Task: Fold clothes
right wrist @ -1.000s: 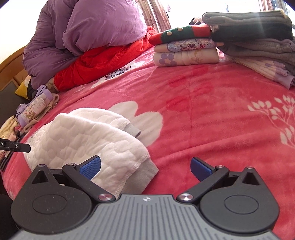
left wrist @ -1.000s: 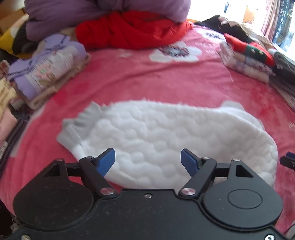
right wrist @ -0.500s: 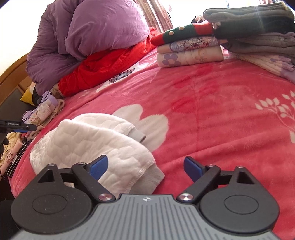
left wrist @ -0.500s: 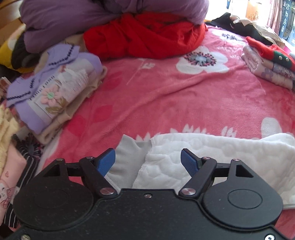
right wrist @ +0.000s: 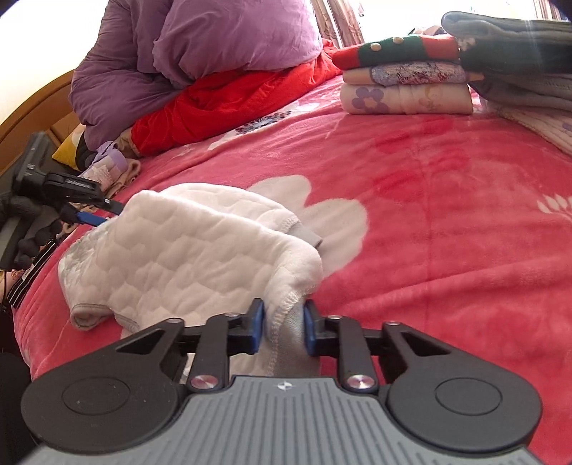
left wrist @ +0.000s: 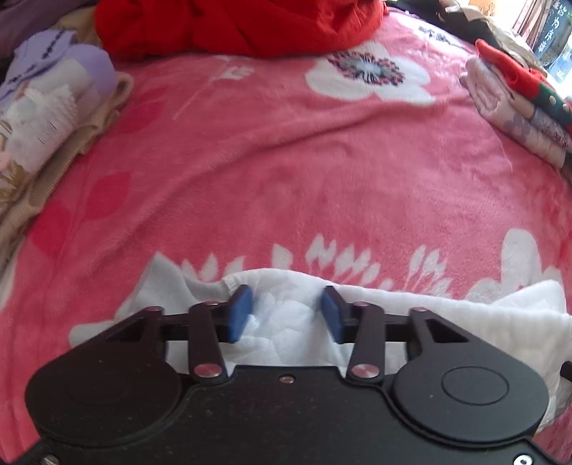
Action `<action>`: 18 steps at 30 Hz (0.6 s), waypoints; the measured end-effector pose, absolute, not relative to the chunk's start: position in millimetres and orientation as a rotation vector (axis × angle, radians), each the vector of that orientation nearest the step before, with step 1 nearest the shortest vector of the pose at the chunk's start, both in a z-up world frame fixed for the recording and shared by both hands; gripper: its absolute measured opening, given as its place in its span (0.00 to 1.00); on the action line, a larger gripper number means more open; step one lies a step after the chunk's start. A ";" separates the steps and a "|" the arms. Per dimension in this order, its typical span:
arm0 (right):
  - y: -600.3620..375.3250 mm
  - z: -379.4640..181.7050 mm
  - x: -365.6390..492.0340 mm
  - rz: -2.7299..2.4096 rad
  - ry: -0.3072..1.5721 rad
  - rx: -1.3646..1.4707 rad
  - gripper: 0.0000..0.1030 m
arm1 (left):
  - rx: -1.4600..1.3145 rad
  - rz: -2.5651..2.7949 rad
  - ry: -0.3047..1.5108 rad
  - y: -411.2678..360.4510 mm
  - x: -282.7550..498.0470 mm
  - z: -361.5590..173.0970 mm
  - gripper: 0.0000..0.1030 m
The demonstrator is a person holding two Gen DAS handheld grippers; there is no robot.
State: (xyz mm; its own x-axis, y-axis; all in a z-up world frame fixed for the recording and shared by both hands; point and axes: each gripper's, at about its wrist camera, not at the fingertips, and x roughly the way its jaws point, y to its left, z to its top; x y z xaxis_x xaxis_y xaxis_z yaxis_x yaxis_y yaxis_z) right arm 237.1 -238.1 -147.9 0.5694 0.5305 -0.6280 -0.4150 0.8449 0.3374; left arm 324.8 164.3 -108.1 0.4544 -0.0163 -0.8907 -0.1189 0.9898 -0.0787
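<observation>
Since half a second ago, both sets of jaws have narrowed and both grippers have come in onto the white quilted garment [right wrist: 200, 250].

Item 1, my right gripper [right wrist: 284, 327]: blue pads pressed against the grey ribbed hem [right wrist: 291, 332] of the garment, clamped on it, cloth bunched between them.

Item 2, my left gripper [left wrist: 286, 316]: pads partly closed, a gap remaining, the garment's white edge lying between them; I cannot tell whether they grip it yet.

Item 3, garment: folded lengthwise, lying on the pink floral blanket [right wrist: 429, 221] near the bed's front edge, spanning from one gripper to the other.

Item 4, surroundings: folded clothes stack [right wrist: 404, 82] far right; red garment [left wrist: 232, 25] and purple duvet [right wrist: 200, 50] at the head; lilac folded pile [left wrist: 46, 107] at left.
</observation>
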 end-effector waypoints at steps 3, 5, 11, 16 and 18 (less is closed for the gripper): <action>-236.8 -144.3 235.4 0.554 0.765 0.148 0.18 | -0.121 0.050 1.078 165.0 318.3 -100.9 0.12; -238.6 -141.6 234.1 0.546 0.748 0.147 0.18 | -0.111 0.043 1.039 166.5 308.4 -89.3 0.05; -249.6 -129.0 227.7 0.562 0.679 0.175 0.18 | -0.125 0.000 0.856 170.5 250.6 -35.5 0.04; -263.9 -111.0 217.0 0.653 0.589 0.194 0.18 | -0.097 -0.037 0.784 166.9 179.4 -6.9 0.04; -272.1 -104.4 213.6 0.707 0.570 0.200 0.18 | -0.080 -0.045 0.793 165.0 147.6 -6.1 0.03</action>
State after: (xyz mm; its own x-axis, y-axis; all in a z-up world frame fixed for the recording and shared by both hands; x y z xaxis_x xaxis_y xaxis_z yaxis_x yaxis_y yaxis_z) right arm 213.6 -272.1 -104.4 0.6166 0.6622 -0.4257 -0.5564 0.7492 0.3595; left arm 147.6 165.0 -6.1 0.7013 -0.0702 -0.7094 0.0100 0.9960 -0.0887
